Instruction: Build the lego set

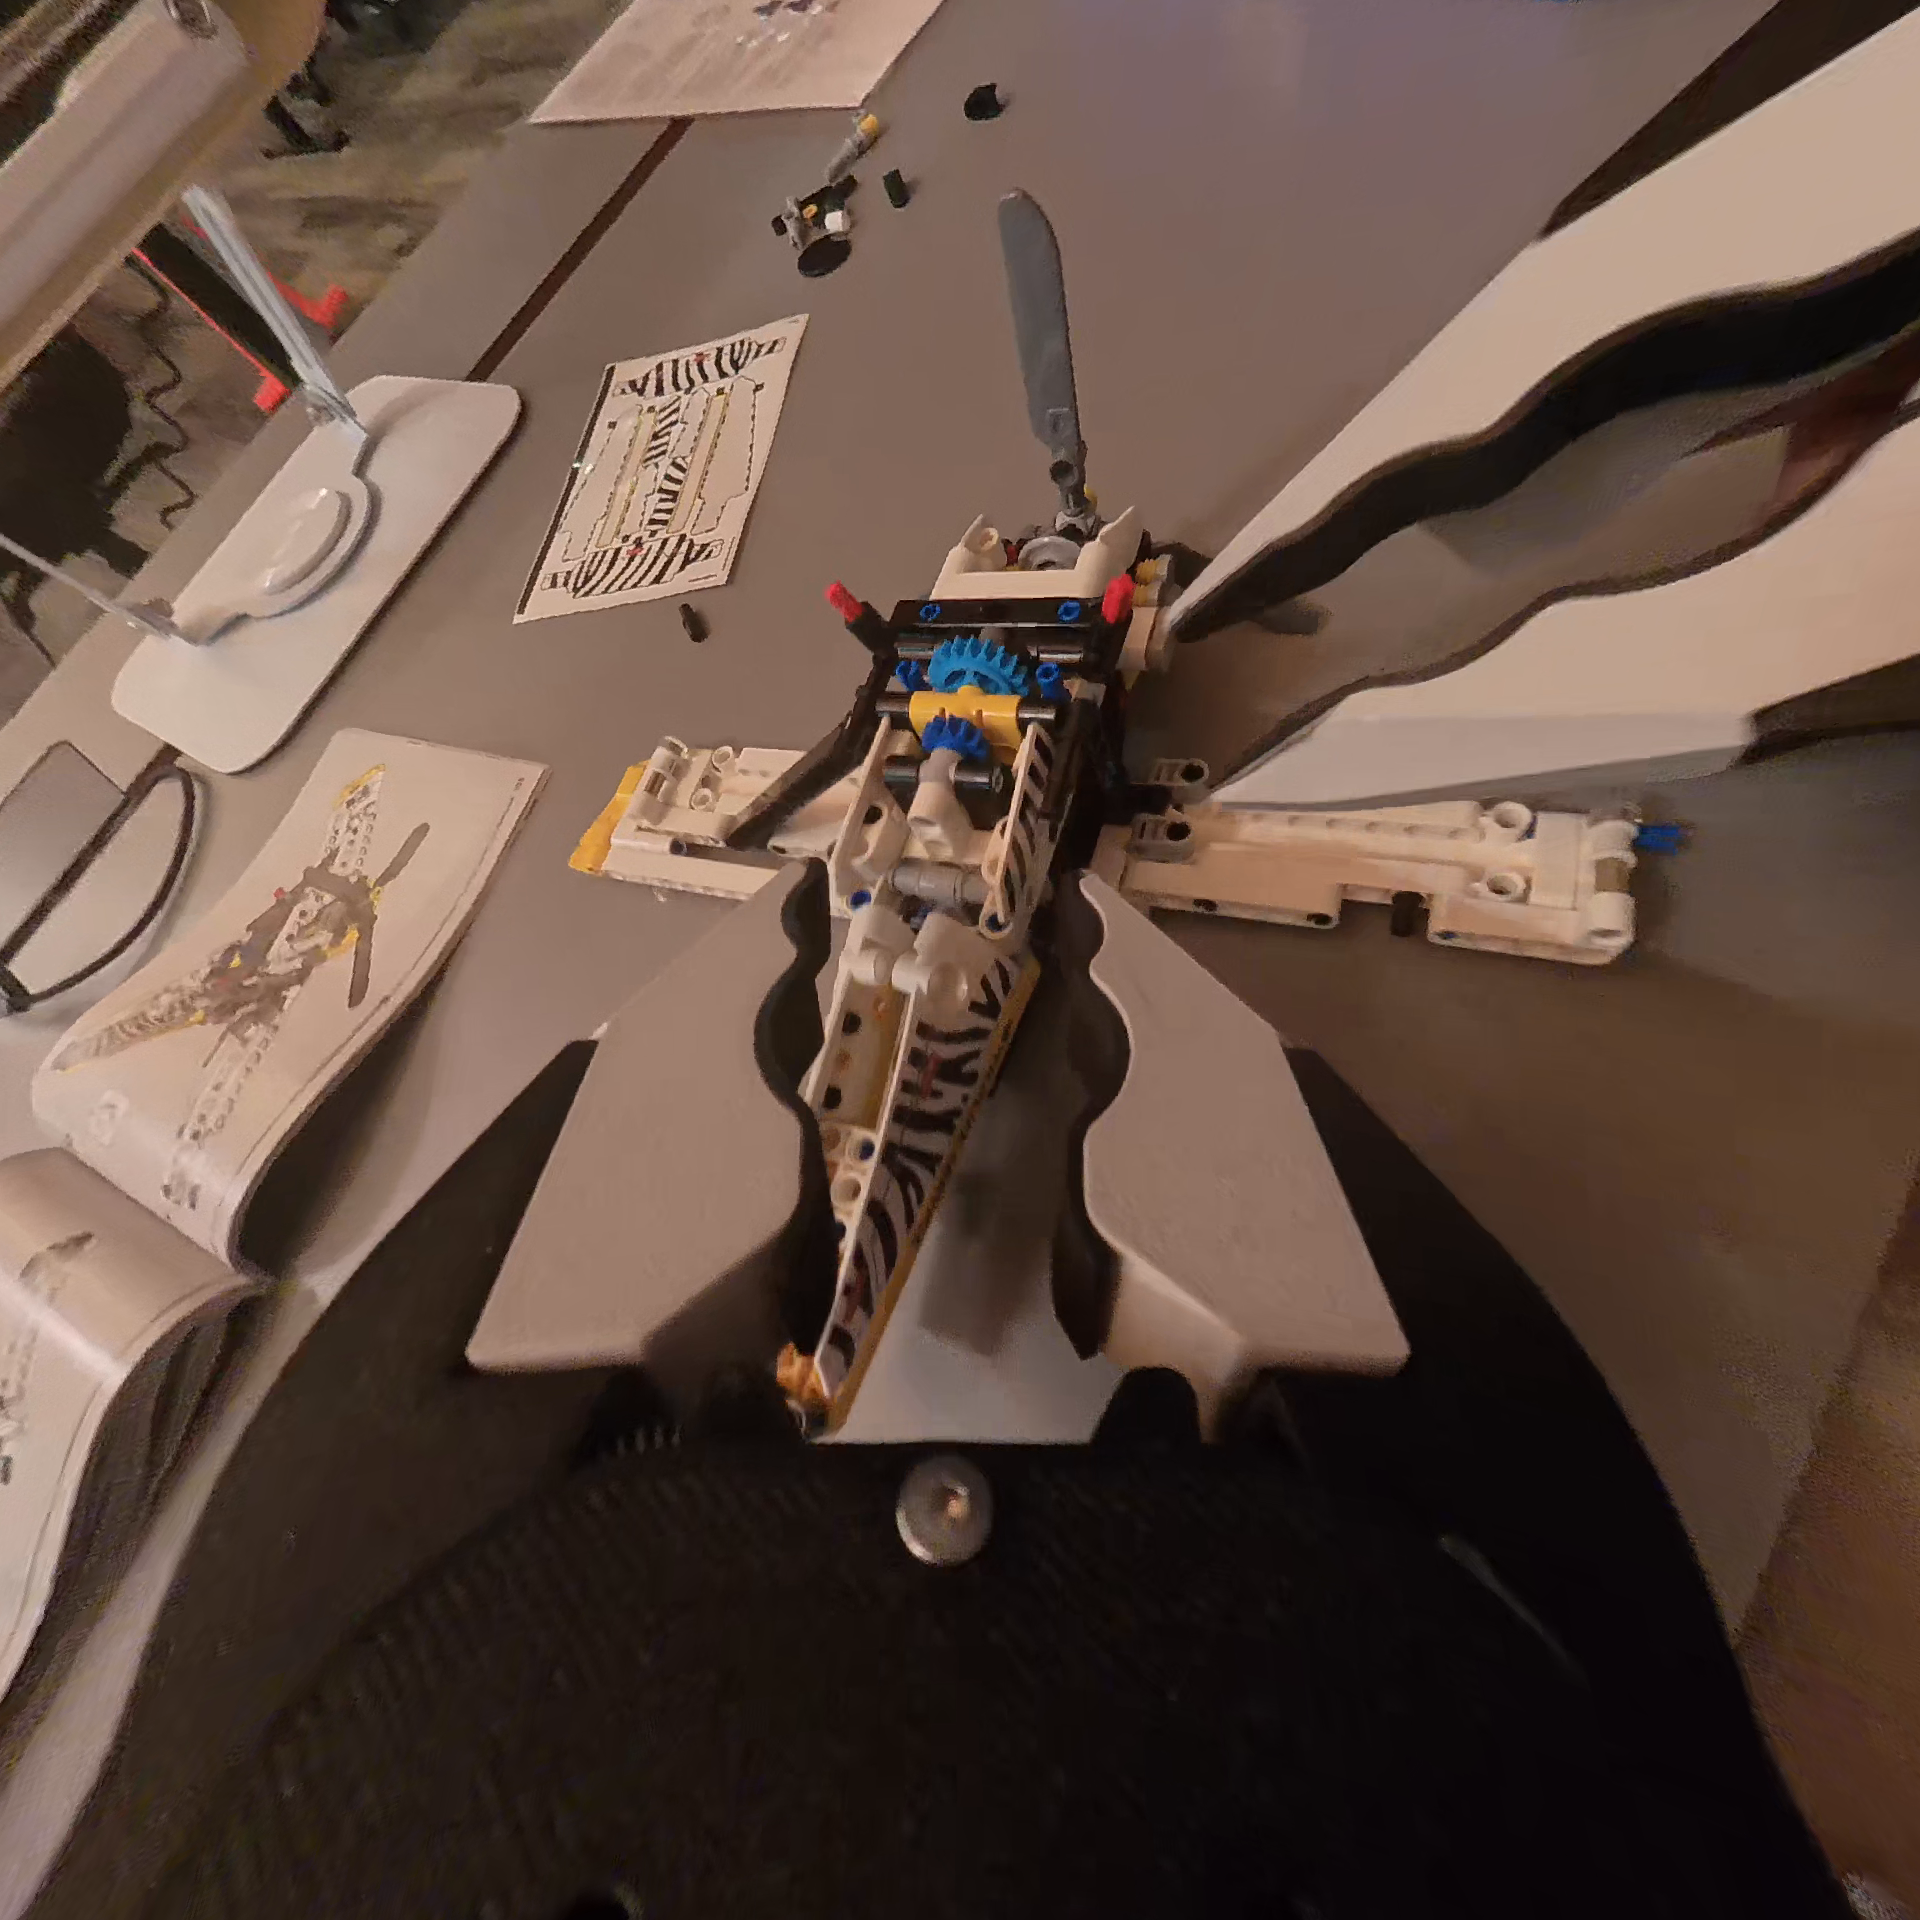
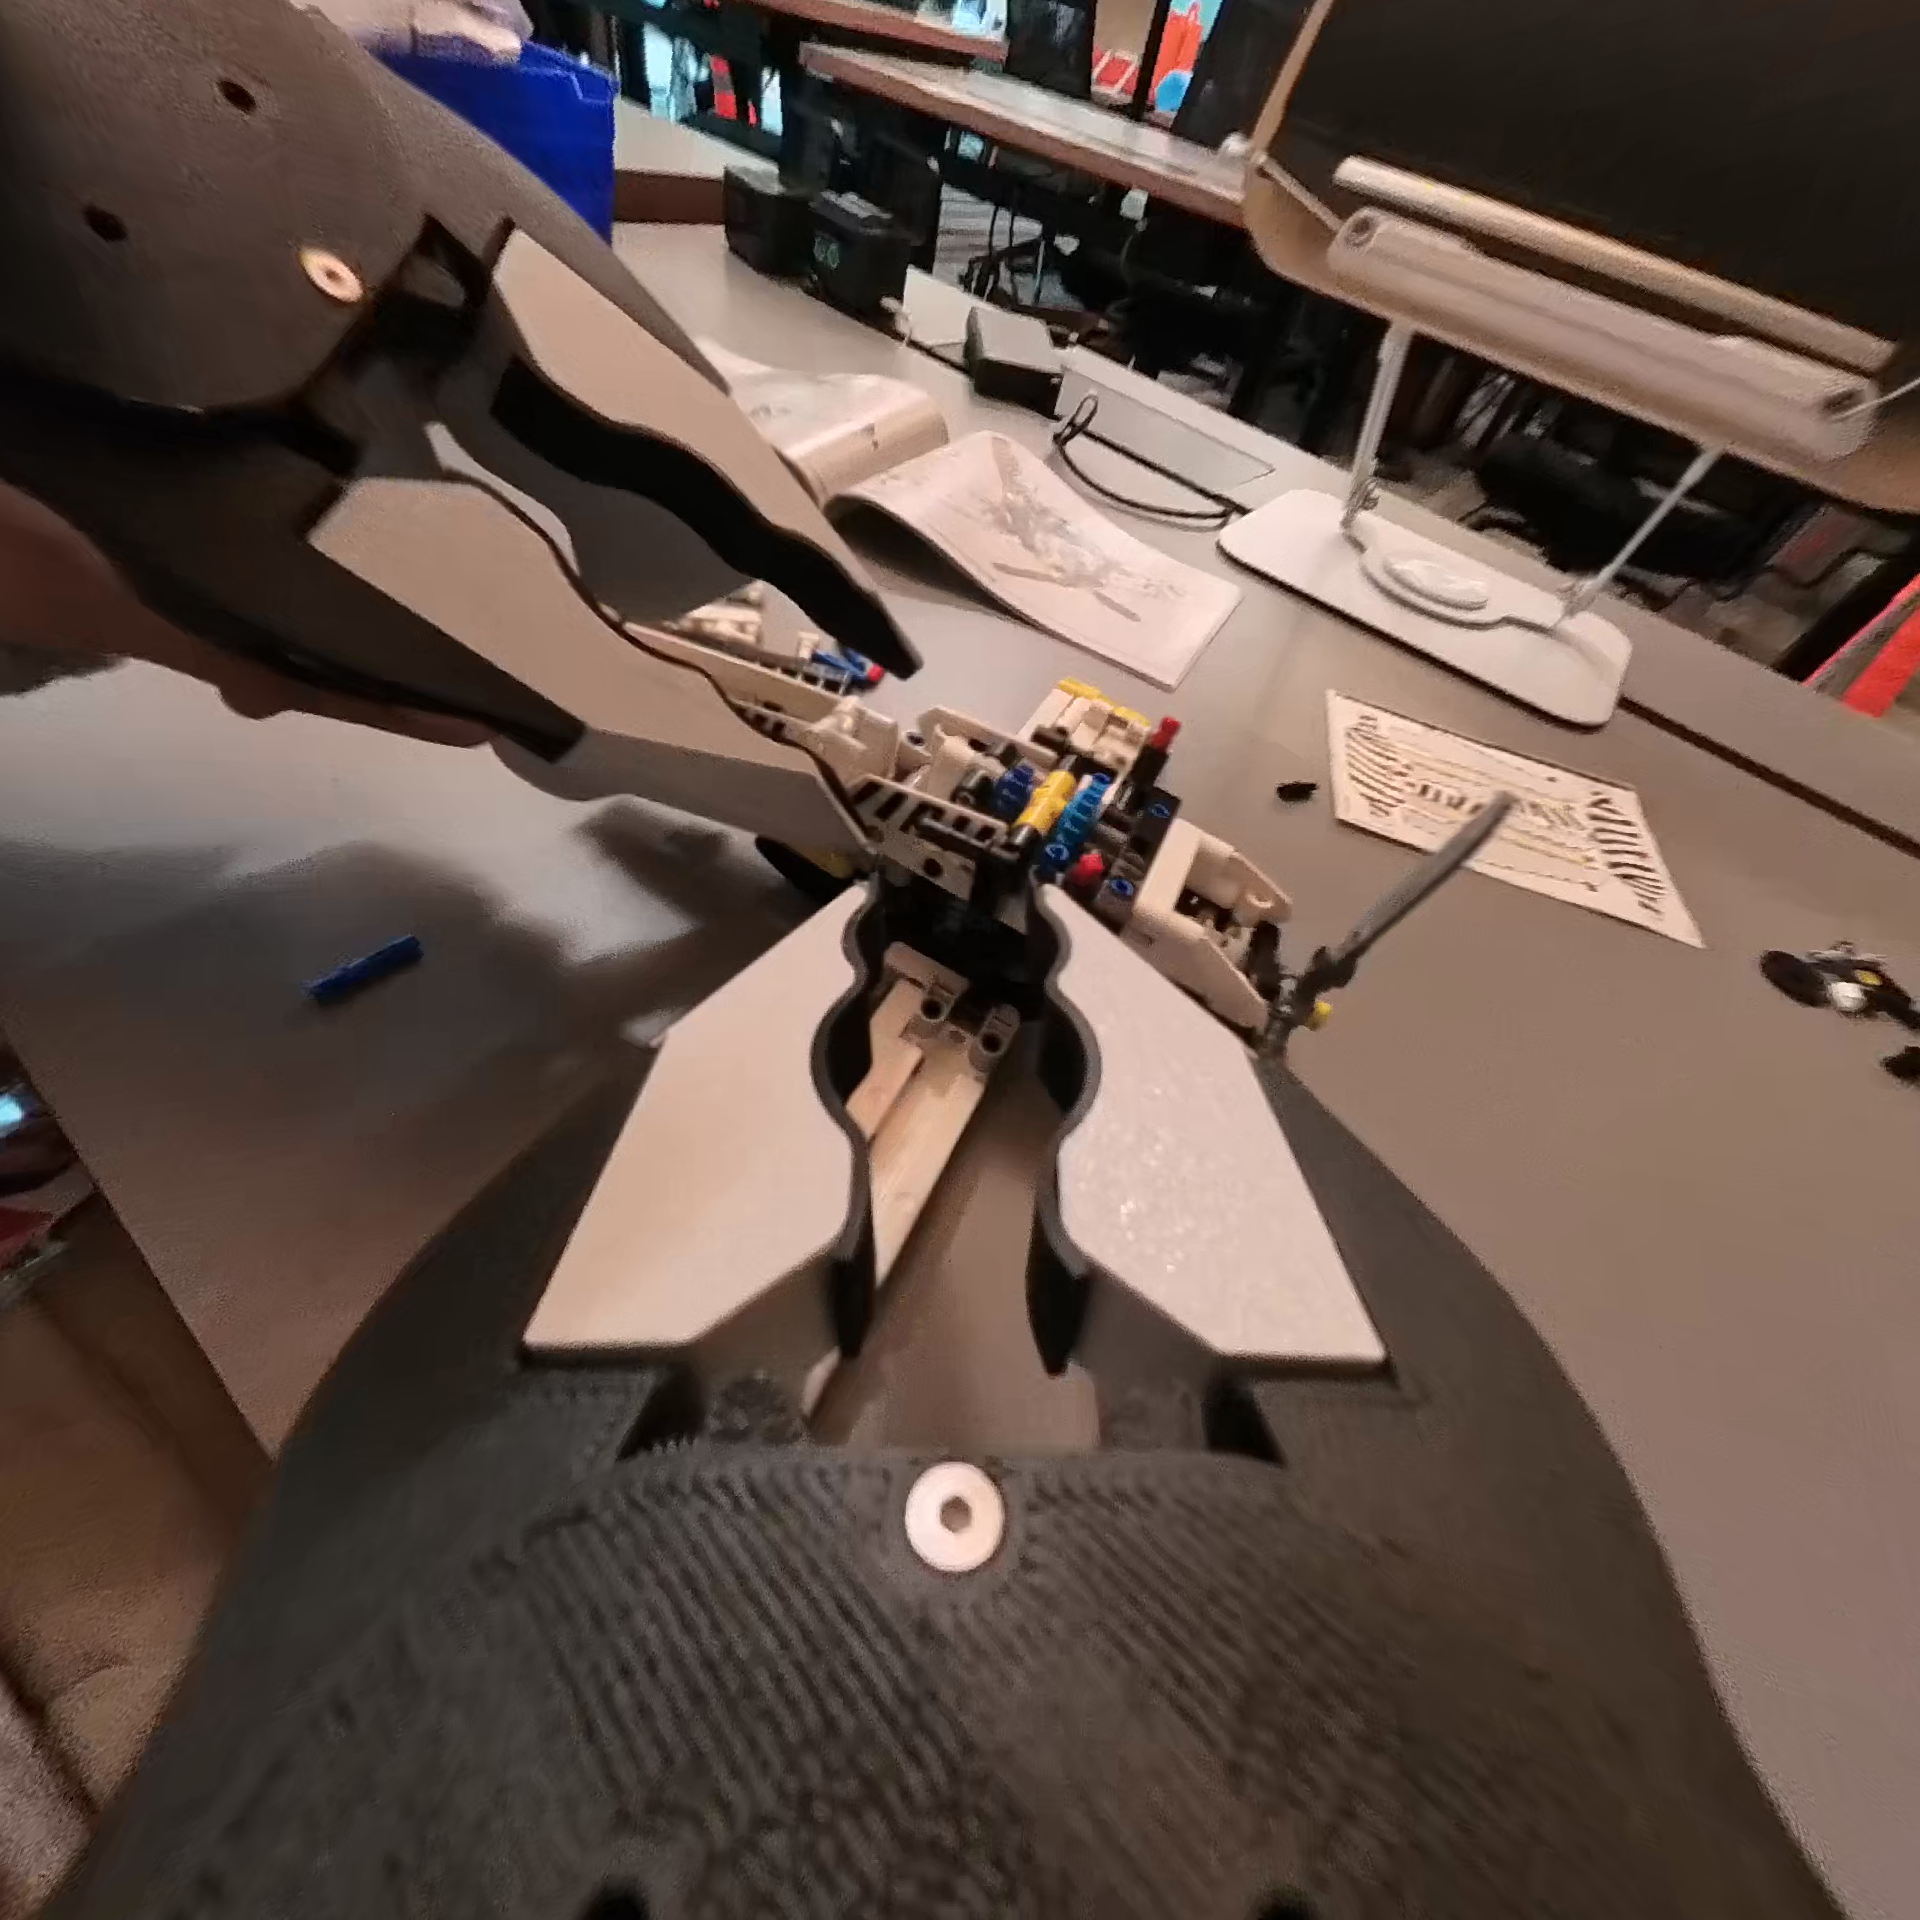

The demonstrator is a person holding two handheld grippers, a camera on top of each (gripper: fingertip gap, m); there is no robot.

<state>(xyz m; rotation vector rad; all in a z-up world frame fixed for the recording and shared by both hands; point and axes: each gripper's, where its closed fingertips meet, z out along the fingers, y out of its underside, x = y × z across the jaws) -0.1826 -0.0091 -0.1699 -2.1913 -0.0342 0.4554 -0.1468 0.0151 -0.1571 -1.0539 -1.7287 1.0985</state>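
Mid-desk (image 1: 1299,260): left tongs (image 1: 940,914) clamp plane model's (image 1: 966,727) tail, right tongs (image 2: 951,914) its wing. Bracing step; next needs loose blue pin (image 2: 364,968).

Grey desk (image 2: 1558,1195), matte and dimly lit under warm light, split by a dark seam (image 1: 582,239) running toward the far edge. White flat monitor base (image 1: 312,561) stood near the left edge, with slim metal struts (image 2: 1371,436) rising to a monitor (image 2: 1558,208) overhead. Black cable loop (image 1: 104,883) lay just beside that base. Behind the far edge stood further long tables (image 2: 1039,114), dark and cluttered with black equipment (image 2: 821,239) and hanging cables. Blue bin (image 2: 520,114) sat at the far left of the room. Patches of red and orange (image 2: 1870,665) showed low at the right. Patterned carpet (image 1: 416,62) showed beyond the desk's far corner.
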